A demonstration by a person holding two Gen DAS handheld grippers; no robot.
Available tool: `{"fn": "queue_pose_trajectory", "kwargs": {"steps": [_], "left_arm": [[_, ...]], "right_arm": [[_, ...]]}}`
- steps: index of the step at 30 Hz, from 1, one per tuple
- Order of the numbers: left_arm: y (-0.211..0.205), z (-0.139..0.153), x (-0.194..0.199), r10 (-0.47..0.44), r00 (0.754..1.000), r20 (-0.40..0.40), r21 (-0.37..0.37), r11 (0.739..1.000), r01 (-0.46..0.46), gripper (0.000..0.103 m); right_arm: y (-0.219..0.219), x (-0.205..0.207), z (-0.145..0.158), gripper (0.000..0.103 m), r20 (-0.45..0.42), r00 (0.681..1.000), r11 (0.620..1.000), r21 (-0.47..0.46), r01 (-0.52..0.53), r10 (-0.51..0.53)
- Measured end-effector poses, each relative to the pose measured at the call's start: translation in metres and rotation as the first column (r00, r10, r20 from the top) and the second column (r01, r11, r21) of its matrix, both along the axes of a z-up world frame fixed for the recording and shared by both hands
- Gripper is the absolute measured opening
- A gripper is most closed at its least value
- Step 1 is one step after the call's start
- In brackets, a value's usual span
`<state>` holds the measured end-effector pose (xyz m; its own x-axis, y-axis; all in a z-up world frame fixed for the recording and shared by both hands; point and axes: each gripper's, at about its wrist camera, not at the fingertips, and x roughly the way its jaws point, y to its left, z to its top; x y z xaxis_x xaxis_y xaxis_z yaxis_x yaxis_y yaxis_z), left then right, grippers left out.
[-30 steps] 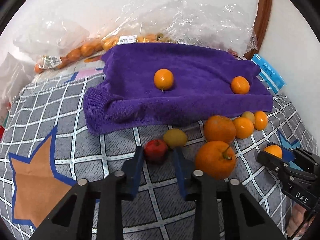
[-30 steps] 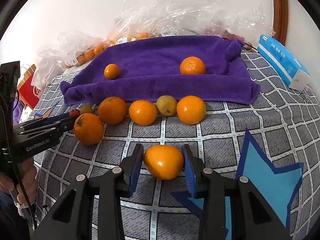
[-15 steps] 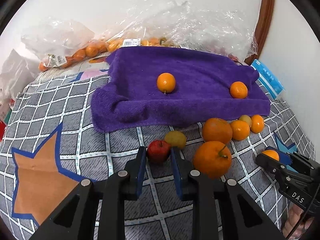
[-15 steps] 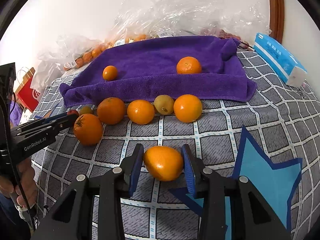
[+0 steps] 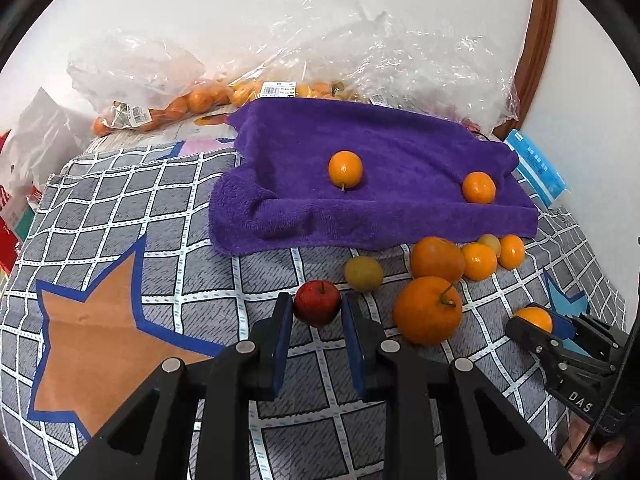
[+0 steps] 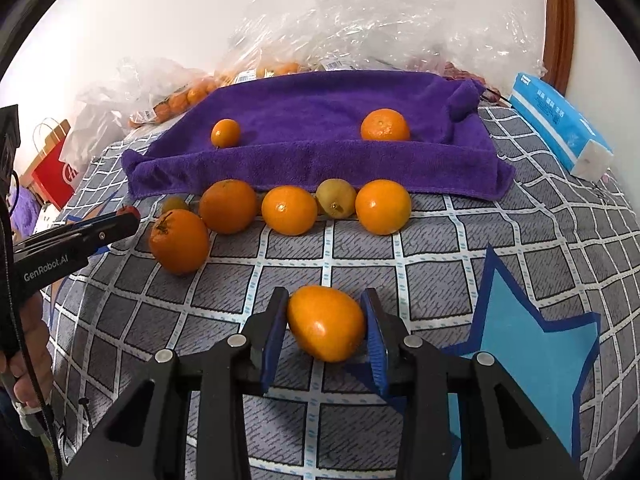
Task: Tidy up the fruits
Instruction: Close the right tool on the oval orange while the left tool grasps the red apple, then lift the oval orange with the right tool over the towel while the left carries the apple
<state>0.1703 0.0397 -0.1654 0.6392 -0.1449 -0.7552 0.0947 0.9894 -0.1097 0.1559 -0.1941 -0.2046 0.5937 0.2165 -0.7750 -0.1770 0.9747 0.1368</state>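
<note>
Currently, both grippers are working at the front of a checked cloth (image 6: 520, 240) on which the fruit is lying. The left gripper (image 5: 316, 316) is pinching a small red fruit (image 5: 317, 307) at its narrowest setting, both blue pads pressing the fruit's flanks; whether the fruit is resting on the cloth or raised just off it cannot be told. The right gripper (image 6: 325, 322) is closing its jaws on an oval orange fruit (image 6: 326, 322), and both pads are already touching its sides, so the hold is judged nearly firm. A person's hand (image 6: 28, 356) is gripping the left tool's handle at the left edge of the right view.

Behind the grippers, a purple towel (image 6: 320, 160) is lying folded, and two fruits are already sitting on it: a small orange (image 6: 225, 133) to the left and a larger orange (image 6: 385, 125) to the right. Just in front of the towel's near edge, six loose fruits (image 6: 289, 210) are waiting in a rough row, two of them yellow-green. Bagged fruit (image 5: 200, 100) is resting beyond the towel.

Progress is judged as early: if the towel is the collecting place, two pieces are placed, two are being gripped, and six are remaining on the cloth.
</note>
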Motion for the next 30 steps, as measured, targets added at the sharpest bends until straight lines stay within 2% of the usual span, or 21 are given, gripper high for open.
{"fn": "queue_pose_trajectory", "kwargs": {"steps": [8,22,30], "left_arm": [[0.001,0.009,-0.006,0.006,1.0,0.015,-0.02,1.0,-0.006,0.024],[0.002,0.041,-0.015,0.008,0.998,0.063,-0.038,0.999,-0.006,0.024],[0.004,0.053,-0.013,0.011,0.997,0.075,-0.039,0.999,-0.008,0.024]], "right_arm": [[-0.01,-0.005,0.015,0.037,0.029,0.999,1.0,0.0,0.03,-0.03],[-0.016,-0.004,0.052,0.037,0.097,0.993,0.998,-0.021,0.067,-0.064],[-0.013,-0.001,0.059,0.037,0.114,0.991,0.997,-0.023,0.067,-0.064]]}}
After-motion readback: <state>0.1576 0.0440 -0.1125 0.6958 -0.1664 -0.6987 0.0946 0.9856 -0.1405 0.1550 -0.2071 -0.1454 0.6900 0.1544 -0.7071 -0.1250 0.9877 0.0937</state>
